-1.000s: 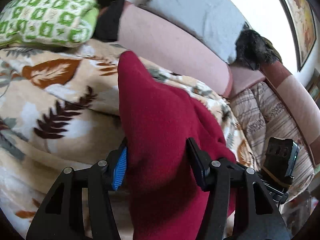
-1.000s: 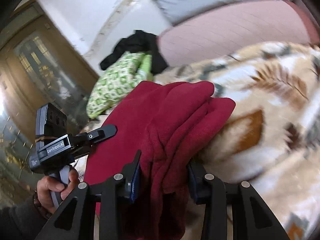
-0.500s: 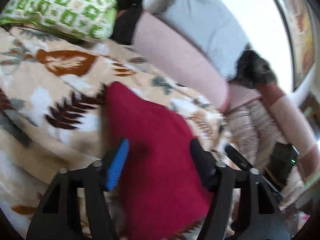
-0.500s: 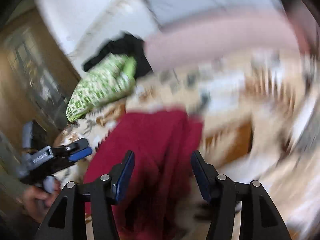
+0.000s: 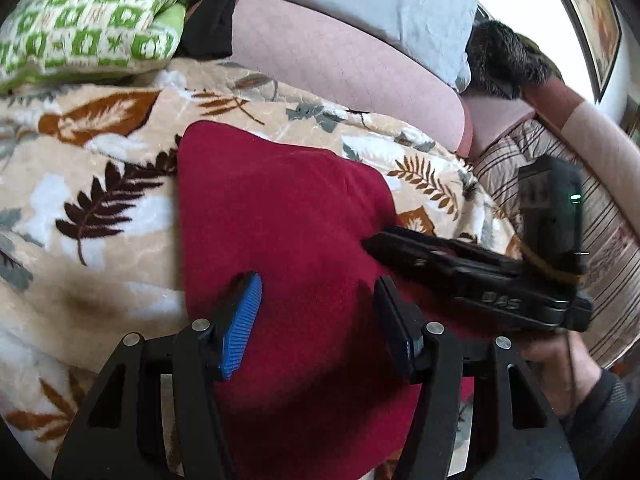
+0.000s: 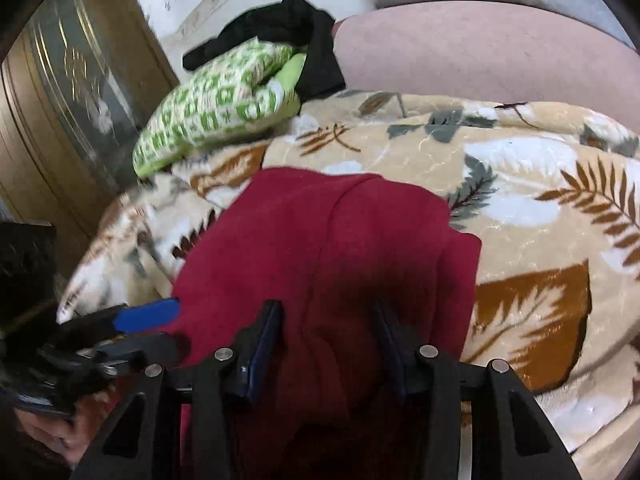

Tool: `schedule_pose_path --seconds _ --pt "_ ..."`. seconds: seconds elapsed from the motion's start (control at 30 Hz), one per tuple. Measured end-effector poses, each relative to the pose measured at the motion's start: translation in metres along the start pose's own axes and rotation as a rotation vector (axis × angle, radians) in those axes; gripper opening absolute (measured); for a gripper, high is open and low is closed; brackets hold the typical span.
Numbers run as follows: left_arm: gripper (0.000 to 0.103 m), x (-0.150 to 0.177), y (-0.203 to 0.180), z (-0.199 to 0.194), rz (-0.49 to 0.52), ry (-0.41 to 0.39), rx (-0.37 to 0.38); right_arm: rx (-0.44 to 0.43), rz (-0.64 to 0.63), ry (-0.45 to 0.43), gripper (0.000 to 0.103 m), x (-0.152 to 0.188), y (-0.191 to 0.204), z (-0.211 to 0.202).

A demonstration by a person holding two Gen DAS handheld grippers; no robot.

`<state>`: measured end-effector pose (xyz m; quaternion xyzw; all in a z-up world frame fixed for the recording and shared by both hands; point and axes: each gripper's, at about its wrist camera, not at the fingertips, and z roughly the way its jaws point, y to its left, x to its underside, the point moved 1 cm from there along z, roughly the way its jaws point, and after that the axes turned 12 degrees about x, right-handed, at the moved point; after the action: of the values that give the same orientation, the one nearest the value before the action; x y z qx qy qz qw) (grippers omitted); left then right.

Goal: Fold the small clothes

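Observation:
A dark red fleece garment lies flat on a leaf-patterned beige blanket; it also shows in the right wrist view, with a folded layer along its right side. My left gripper is open, its jaws spread above the garment's near part, holding nothing. My right gripper is open over the garment's near edge, empty. The right gripper also shows from the side in the left wrist view, and the left gripper shows at the lower left of the right wrist view.
A green-and-white patterned pillow and a black garment lie at the blanket's far left. A pink sofa back runs behind, with a grey cushion, a dark furry item and a striped cushion to the right.
Both grippers let go of the red garment and opened. It was held bunched and raised; it now lies spread flat on the blanket. Both grippers pulled back toward its near edge.

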<state>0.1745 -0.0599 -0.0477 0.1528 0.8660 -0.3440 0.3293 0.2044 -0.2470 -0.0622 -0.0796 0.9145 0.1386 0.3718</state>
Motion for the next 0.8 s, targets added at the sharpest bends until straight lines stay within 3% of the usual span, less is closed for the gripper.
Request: schedule_pose_path --seconds 0.23,0.37,0.47,0.53,0.67,0.7,0.73,0.8 --pt "0.061 0.005 -0.007 -0.003 0.024 -0.002 -0.067 0.093 0.025 -0.061 0.048 0.018 0.003 -0.063" --pt "0.064 0.009 -0.014 -0.008 0.028 0.002 -0.108 0.192 0.031 -0.028 0.053 0.049 0.008 -0.111" --pt "0.064 0.012 -0.017 -0.008 0.042 0.005 -0.129 0.212 0.098 0.009 0.065 0.081 0.012 -0.128" --pt "0.064 0.011 -0.018 -0.008 0.038 0.007 -0.135 0.239 0.121 0.064 0.068 0.097 0.016 -0.126" --pt "0.065 0.011 -0.018 -0.007 0.042 0.009 -0.140 0.330 0.007 0.266 0.073 0.121 0.023 -0.085" --pt "0.065 0.011 -0.018 -0.007 0.045 0.007 -0.143 0.338 -0.014 0.283 0.083 0.125 0.024 -0.077" --pt "0.065 0.011 -0.019 -0.007 0.043 0.009 -0.143 0.343 -0.040 0.221 0.094 0.124 0.029 -0.078" --pt "0.065 0.011 -0.019 -0.006 0.046 0.006 -0.145 0.343 -0.072 0.246 0.103 0.124 0.036 -0.070"
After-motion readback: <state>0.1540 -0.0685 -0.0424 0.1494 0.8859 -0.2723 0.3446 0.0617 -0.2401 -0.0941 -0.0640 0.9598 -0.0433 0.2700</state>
